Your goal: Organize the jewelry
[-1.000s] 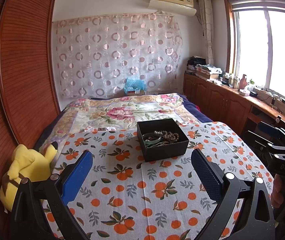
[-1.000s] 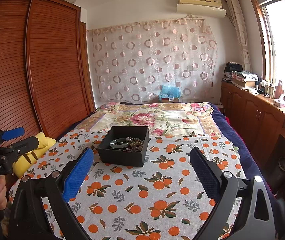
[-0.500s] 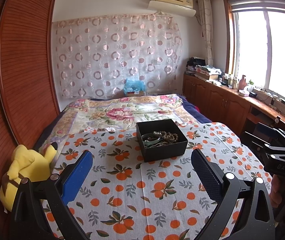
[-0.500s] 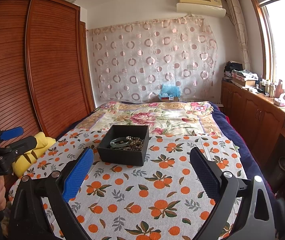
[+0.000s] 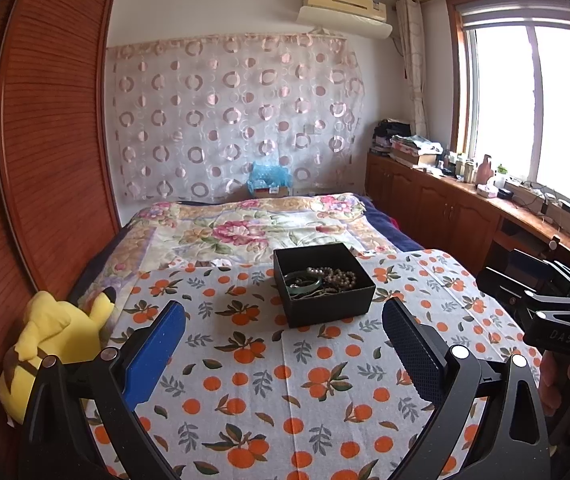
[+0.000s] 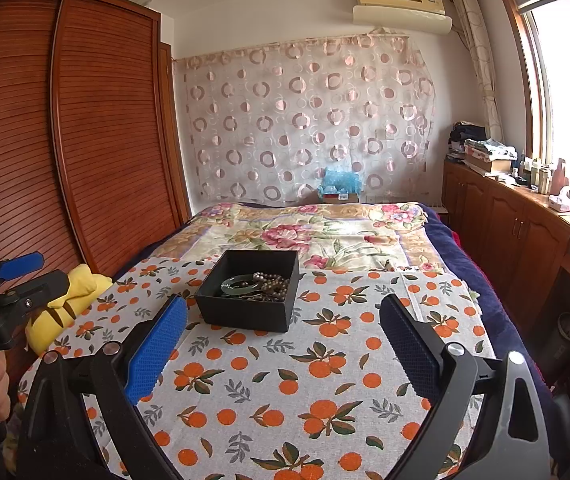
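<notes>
jewelry box (image 5: 323, 283), black, square, lid off, sitting on the orange-print cloth (image 5: 285, 380) spread across the near end of the bed. inside the box: green bangle (image 5: 304, 285) toward its left wall, string of brown beads (image 5: 335, 276) toward its right wall, touching or overlapping the bangle; finer pieces beneath too small to tell. same box (image 6: 249, 294) from the right wrist view, with the bangle (image 6: 239, 283) and the beads (image 6: 273, 280) heaped at its middle. left gripper (image 5: 283, 344) well short of the box's near wall, fingers spread wide, gripping nothing, bare cloth between the blue pads (image 5: 156, 350). right gripper (image 6: 283, 342) likewise spread wide and gripping nothing, hanging just short of the box's near wall, left pad tip close to the box's near left corner. open cloth on every side of the box, widest toward the grippers and to the box's right. beyond the box's far wall, the cloth's edge and then a floral quilt (image 5: 253, 232). left of the box, past the cloth's edge, a yellow plush toy (image 5: 59, 340) against the wooden wardrobe (image 5: 45, 152). right of the box, the bed edge dropping off toward wooden cabinets (image 6: 525, 236) under the window.
</notes>
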{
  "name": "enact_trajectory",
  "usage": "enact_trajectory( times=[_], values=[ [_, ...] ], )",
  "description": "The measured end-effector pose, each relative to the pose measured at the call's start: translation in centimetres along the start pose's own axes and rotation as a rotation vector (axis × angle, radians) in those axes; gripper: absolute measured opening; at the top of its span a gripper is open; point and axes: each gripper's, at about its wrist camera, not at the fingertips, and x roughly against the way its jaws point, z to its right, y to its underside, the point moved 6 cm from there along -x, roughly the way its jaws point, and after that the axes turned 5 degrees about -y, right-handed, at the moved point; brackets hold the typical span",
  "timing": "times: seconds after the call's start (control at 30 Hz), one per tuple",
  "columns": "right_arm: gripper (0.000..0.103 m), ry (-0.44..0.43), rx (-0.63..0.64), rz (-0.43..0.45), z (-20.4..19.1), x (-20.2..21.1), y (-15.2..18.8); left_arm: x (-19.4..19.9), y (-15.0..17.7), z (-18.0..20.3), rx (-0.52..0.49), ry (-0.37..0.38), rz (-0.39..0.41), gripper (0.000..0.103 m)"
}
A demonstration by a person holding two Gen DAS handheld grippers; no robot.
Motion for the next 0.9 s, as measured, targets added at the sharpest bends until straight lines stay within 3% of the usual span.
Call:
enact_trajectory(
  times=[0.9],
  values=[
    [0.098, -0.002, 0.0, 0.0, -0.3, -0.03, 0.09, 0.15, 0.15, -0.02, -0.002, -0.002, -0.002, 0.095]
  ],
)
